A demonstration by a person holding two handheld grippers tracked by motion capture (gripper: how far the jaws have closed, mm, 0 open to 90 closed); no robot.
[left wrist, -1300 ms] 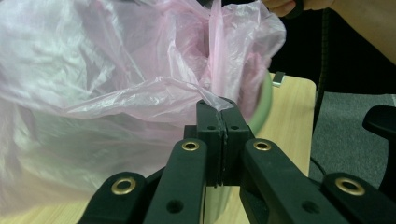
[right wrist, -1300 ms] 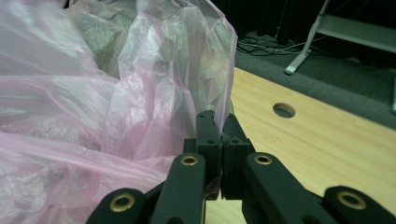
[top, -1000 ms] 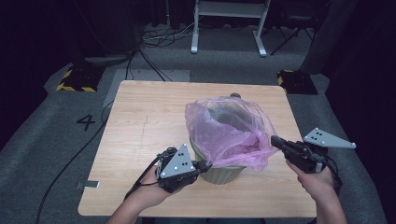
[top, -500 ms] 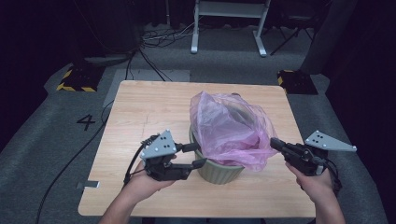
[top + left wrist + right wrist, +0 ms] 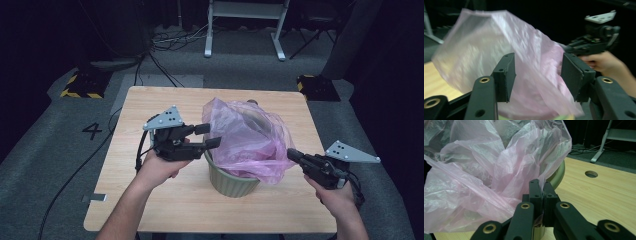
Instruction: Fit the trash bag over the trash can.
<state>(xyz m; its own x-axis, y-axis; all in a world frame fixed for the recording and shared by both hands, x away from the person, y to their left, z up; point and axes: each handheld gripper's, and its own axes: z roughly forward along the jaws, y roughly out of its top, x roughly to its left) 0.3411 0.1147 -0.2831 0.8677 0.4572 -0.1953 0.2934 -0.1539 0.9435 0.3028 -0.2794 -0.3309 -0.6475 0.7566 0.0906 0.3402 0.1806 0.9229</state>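
A pink plastic bag (image 5: pixel 245 135) billows out of a round grey-green bin (image 5: pixel 232 182) in the middle of the wooden table (image 5: pixel 150 200). My left gripper (image 5: pixel 209 135) hovers at the bag's left side. Its jaws have just been opening and stand apart. In the left gripper view the bag (image 5: pixel 499 45) fills the gap of that gripper (image 5: pixel 537 60), and the pads (image 5: pixel 507 72) do not press it. My right gripper (image 5: pixel 290 154) is shut on the bag's right edge. Its jaws (image 5: pixel 542 187) pinch the film (image 5: pixel 499 170) beside the bin's rim (image 5: pixel 559 173).
A round hole (image 5: pixel 591 173) sits in the tabletop beyond the bin. On the floor behind the table stand a white metal frame (image 5: pixel 245 25), cables (image 5: pixel 165 45) and yellow-black blocks (image 5: pixel 80 85). A "4" (image 5: pixel 92 131) marks the floor at the left.
My left gripper let go of the bag at the bin's front, opened, and moved up and to the left to the bag's left side. The right gripper has kept still.
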